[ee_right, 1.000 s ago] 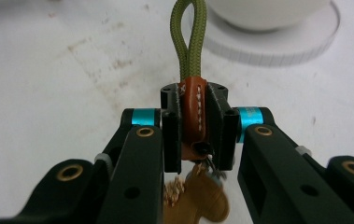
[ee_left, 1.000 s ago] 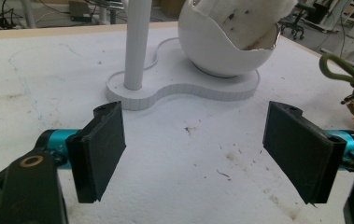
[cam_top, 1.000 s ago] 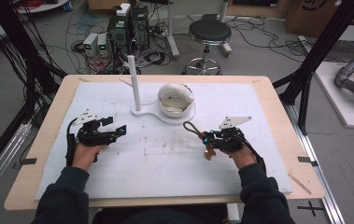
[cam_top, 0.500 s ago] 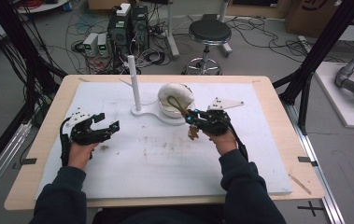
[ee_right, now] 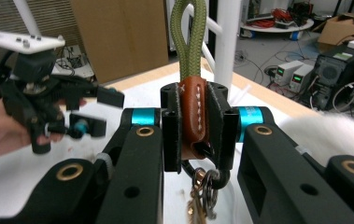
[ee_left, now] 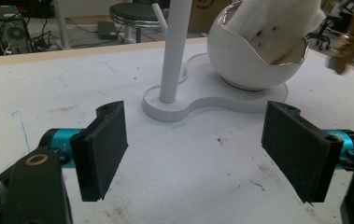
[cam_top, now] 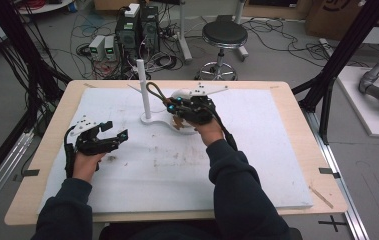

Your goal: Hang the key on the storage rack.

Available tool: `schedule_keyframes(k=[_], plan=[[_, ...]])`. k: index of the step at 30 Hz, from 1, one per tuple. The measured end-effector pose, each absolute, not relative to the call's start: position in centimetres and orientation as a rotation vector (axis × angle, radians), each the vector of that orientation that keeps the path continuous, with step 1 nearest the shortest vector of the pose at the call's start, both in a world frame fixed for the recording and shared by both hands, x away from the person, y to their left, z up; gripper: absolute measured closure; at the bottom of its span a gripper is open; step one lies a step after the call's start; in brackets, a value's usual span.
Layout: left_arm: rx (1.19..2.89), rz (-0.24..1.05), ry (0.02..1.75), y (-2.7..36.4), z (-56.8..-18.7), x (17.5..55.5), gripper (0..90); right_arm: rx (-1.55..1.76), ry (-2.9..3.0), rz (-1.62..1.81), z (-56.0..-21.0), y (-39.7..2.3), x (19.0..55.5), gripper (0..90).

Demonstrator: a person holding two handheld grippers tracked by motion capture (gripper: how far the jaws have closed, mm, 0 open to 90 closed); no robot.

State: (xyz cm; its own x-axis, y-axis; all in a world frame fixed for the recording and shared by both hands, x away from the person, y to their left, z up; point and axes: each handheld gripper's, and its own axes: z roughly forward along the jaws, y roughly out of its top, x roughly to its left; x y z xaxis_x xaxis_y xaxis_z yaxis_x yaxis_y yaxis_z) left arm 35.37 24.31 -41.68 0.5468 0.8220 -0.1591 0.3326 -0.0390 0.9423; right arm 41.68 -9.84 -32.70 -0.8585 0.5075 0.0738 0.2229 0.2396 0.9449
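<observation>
The right gripper (cam_top: 173, 107), jaws clamped on the brown leather tab of a keychain (ee_right: 194, 116), holds its olive cord loop (cam_top: 154, 92) upright just at 3 o'clock of the white post (cam_top: 143, 87), keys dangling below; judging from this, the loop must rise over the post's top. The left gripper (cam_top: 117, 135), jaws wide apart and empty, hovers at 7 o'clock of the post, the farther of the two. Post and white bowl (ee_left: 254, 58) share a stand on a stained white mat (cam_top: 177, 165) over a wooden table (cam_top: 297, 100), in a cable-strewn lab.
</observation>
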Motion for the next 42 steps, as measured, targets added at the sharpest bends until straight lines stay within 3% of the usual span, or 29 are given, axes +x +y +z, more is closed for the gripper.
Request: schedule_keyframes(k=[9, 22, 24, 27, 38, 42], plan=[[1.614, 0.524, 1.004, 24.6, -41.7, 35.4, 22.5, 0.702, 2.295, 1.665, -32.7, -6.7, 43.3, 78.2], [1.621, 0.515, 1.0, 24.5, -41.8, 35.4, 22.6, 0.854, 2.286, 1.54, -34.5, -5.6, 44.9, 77.8], [1.619, 0.513, 0.999, 24.5, -41.8, 35.4, 22.7, 0.844, 2.288, 1.535, -34.6, -5.5, 44.9, 75.6], [1.619, 0.51, 1.0, 24.5, -41.8, 35.4, 22.7, 0.823, 2.303, 1.513, -34.5, -5.7, 44.7, 62.5], [1.605, 0.5, 0.998, 24.6, -41.8, 35.3, 22.7, 0.772, 2.279, 1.44, -32.5, -9.2, 43.4, 55.2], [1.607, 0.506, 0.996, 24.5, -41.8, 35.3, 22.7, 0.769, 2.279, 1.501, -32.4, -11.9, 42.8, 44.3]])
